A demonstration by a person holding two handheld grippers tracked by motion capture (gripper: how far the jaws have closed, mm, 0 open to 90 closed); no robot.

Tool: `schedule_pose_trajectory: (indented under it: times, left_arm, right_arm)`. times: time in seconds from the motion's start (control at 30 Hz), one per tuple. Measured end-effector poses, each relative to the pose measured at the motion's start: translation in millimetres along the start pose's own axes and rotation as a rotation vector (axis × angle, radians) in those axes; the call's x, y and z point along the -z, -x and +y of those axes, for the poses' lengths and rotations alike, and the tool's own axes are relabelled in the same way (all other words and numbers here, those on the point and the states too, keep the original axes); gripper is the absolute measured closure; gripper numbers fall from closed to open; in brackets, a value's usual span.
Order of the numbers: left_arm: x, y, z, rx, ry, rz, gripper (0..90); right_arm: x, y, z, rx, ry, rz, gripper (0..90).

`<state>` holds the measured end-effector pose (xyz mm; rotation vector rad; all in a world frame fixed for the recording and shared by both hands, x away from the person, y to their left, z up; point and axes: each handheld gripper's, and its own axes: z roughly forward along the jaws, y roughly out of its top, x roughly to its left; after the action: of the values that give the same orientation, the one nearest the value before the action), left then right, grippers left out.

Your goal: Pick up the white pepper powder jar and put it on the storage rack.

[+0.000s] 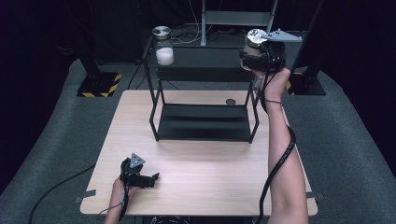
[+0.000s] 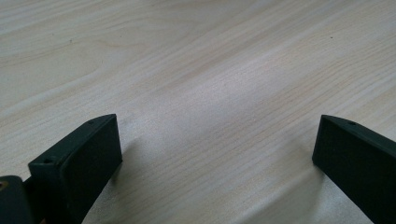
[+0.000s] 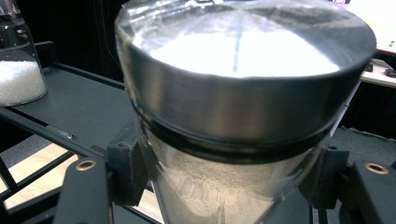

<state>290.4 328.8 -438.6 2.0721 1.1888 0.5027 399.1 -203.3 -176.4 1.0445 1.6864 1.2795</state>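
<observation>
While clamped, jar (image 3: 233, 140) between fingers (image 3: 126, 172).

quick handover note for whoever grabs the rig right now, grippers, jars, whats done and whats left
Right gripper: shut on the jar of tan powder, held up at the right end of the rack's top shelf.
Left gripper: open, holding nothing, low over the table at its near left.
Jar of white grains: standing on the top shelf, left end.
Left: probably to set the tan jar down on the shelf and let go.
</observation>
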Motion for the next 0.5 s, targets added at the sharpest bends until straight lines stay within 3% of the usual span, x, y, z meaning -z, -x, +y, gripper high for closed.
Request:
schedule_pose_trajectory:
  times: [0.5]
  left_arm:
    - [0.1, -0.1, 0.1, -0.001, -0.001, 0.000, 0.7]
  right_arm:
    - [-6.0, 4.7, 8.7, -0.009, -0.024, -0.007, 30.2]
